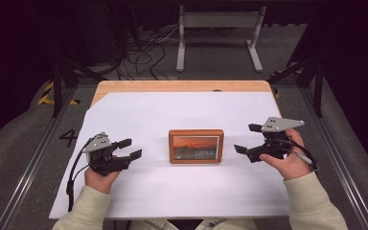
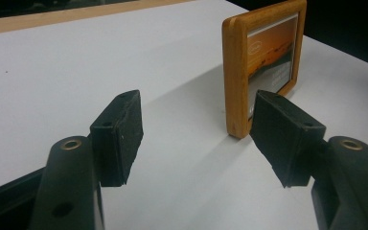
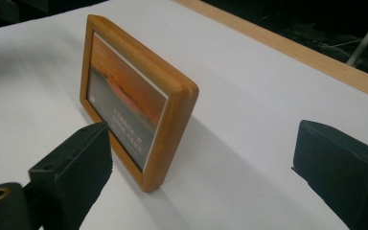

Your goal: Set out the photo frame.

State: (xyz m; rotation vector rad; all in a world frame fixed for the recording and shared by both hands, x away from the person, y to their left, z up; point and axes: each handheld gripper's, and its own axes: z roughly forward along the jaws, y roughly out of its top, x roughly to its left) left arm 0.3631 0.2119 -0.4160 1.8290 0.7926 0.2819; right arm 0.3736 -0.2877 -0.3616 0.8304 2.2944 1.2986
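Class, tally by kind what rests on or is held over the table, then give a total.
Wooden picture frame: 1
White sheet covering the table: 1
Handheld grippers, left gripper and right gripper, both open: 2
Total: 4

Cream sleeves [image 1: 93,203] cover both forearms. Each black gripper, left [image 1: 126,148] and right [image 1: 249,139], carries a grey three-cornered plate [image 1: 281,124] with small dark holes, and a black cable [image 1: 72,179] trails from the left one toward 6 o'clock. Brass-ringed holes [image 2: 71,143] mark the arms behind the matte black pads [image 2: 120,134].

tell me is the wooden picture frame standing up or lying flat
Standing upright. The picture frame rests on its bottom edge on the white sheet, casting a shadow behind it.
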